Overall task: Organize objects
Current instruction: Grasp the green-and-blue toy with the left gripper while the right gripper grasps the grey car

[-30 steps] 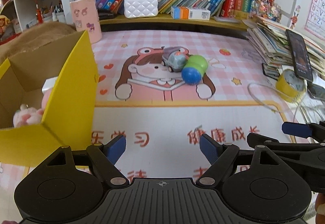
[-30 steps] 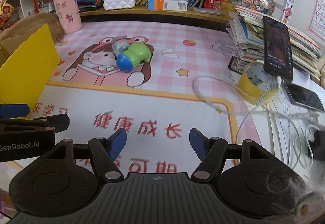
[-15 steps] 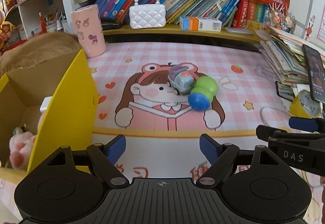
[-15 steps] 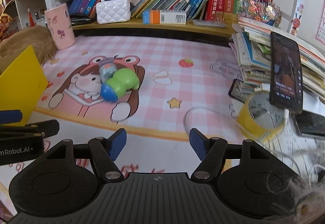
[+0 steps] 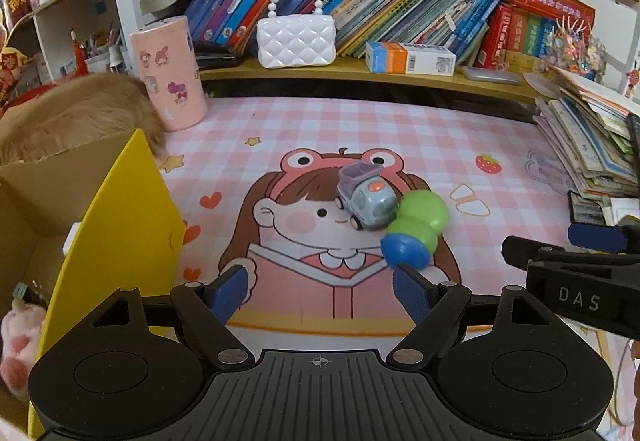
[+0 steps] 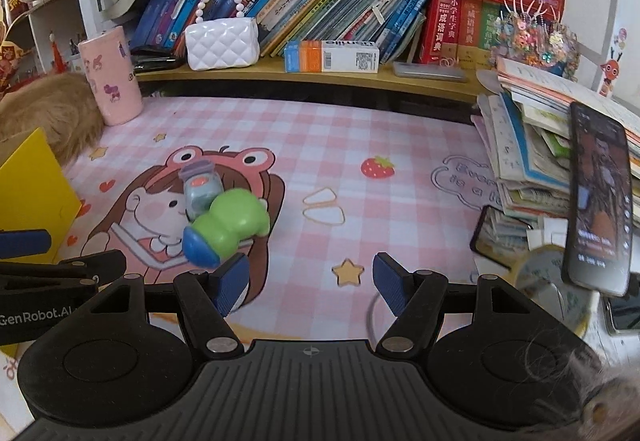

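Jaws of the left gripper [image 5: 320, 291] and right gripper [image 6: 310, 283] stand apart, empty, as before; both have advanced, so the toys loom nearer. Just ahead lies a green-and-blue toy [image 5: 416, 231], tipped over, touching a grey toy car [image 5: 366, 201]. Left stands a yellow box [image 5: 120, 225].

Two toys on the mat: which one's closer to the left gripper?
The green peanut-shaped toy with the blue end, just beyond the left gripper; the small grey-blue toy car sits behind it, touching.
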### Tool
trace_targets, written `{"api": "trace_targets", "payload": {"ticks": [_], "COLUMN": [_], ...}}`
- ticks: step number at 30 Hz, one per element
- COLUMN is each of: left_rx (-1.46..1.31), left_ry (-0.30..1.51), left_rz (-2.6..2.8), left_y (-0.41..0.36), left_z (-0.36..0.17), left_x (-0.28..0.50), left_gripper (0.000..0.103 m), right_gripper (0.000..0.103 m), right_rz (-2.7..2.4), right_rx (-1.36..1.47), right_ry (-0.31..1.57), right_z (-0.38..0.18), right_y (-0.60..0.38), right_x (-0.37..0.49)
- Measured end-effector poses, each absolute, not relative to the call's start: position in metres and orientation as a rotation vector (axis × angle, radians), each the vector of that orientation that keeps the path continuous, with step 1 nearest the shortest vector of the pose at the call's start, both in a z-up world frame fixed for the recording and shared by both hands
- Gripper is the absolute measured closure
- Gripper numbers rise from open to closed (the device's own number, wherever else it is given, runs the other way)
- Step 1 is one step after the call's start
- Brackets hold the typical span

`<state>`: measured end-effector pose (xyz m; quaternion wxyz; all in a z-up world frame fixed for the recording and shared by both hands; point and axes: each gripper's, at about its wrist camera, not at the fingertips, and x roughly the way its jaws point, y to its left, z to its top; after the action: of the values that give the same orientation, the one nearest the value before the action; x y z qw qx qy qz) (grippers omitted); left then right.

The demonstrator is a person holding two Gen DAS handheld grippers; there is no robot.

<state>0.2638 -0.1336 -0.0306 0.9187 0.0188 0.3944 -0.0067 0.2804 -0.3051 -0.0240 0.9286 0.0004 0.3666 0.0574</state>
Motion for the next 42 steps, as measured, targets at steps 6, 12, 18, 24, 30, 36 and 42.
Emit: {"api": "trace_targets", "payload": {"ticks": [6,12,18,24,30,36,42], "left_rx": [0.037,0.034,0.012,0.014,0.027,0.036,0.015], "left_ry": [0.821,0.829,0.844,0.854,0.861,0.858,0.881], "left_rz": [-0.021,-0.044,-0.078,-0.101,-0.118,-0.149,-0.185], "left_y": [-0.136,-0.142,-0.151,-0.161,-0.168,-0.176,-0.184], "left_z": [-0.036,-0.042,-0.049,-0.057,-0.063,-0.07,-0.08], "left_x": [0.278,0.288,0.299,0.31,0.319,0.327,0.338], "left_gripper": [0.021,0.021,0.022,0.022,0.023,0.024,0.047], "right_gripper": [0.037,0.037,0.037,0.037,0.037,0.037,0.037], "right_rz": [0.11,0.099,0.089,0.084,0.088,0.085,0.08], "right_rx": [0.005,0.01,0.021,0.029,0.027,0.034,0.038], "right_ry": [0.756,0.772,0.763,0.758,0.762,0.766,0.767], "right_z": [-0.028,-0.034,-0.033,-0.032,-0.034,-0.036,-0.038], "right_y": [-0.308,-0.314,-0.318,-0.32,-0.32,-0.319,-0.32], "right_x": [0.298,0.313,0.325,0.334,0.338,0.343,0.346]}}
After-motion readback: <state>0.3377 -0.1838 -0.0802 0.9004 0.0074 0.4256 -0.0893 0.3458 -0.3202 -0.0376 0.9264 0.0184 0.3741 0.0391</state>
